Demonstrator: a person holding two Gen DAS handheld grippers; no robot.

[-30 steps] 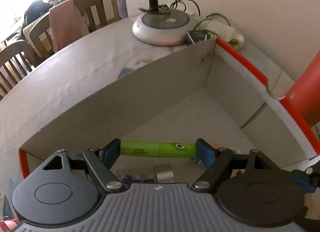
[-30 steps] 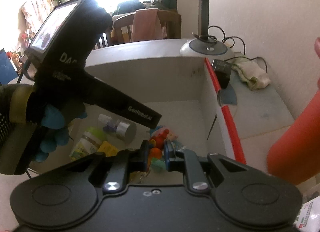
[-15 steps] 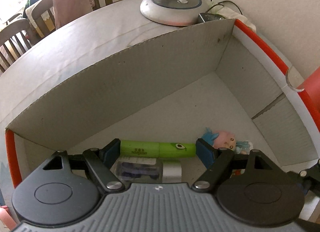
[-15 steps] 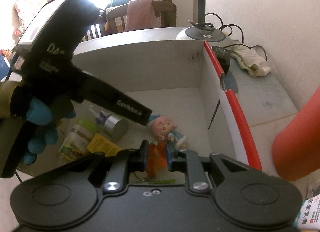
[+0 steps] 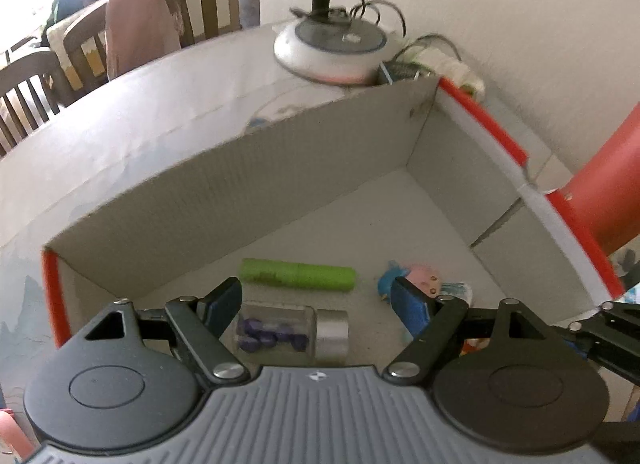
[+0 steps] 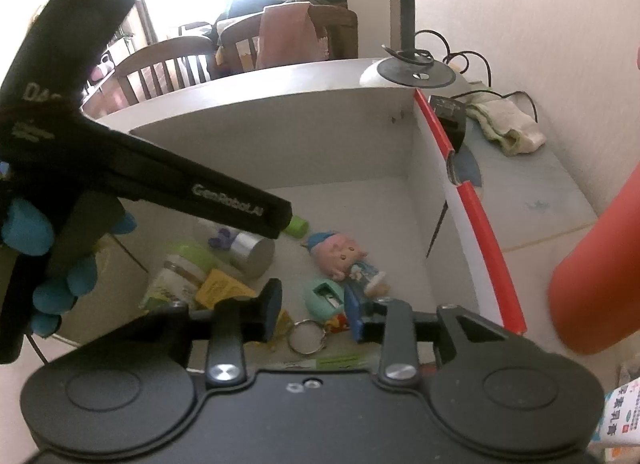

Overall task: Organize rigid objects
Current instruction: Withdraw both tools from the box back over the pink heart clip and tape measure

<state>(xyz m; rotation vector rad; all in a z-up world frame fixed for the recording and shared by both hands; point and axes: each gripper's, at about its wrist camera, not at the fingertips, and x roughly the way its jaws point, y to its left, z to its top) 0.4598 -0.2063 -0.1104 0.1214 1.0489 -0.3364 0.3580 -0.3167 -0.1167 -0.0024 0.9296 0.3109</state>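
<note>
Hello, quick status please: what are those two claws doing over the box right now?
Left gripper open, empty. Right gripper open, empty. Green tube lies loose on cardboard box floor beside doll. Nothing blocking.

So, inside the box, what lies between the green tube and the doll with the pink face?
Nothing: in the left wrist view, bare box floor separates the green tube from the doll.

A lamp base [image 5: 330, 49] with a black pole sits on the white table [image 5: 120, 120], cables coiled on it. Just beside it lie a small black adapter [image 6: 450, 114] and a crumpled cloth [image 6: 508, 128]. Beyond the table stand wooden chairs [image 6: 160, 68], one draped with a pink garment [image 5: 136, 32]. An orange-red cylinder [image 6: 600, 276] rises at the right.
</note>
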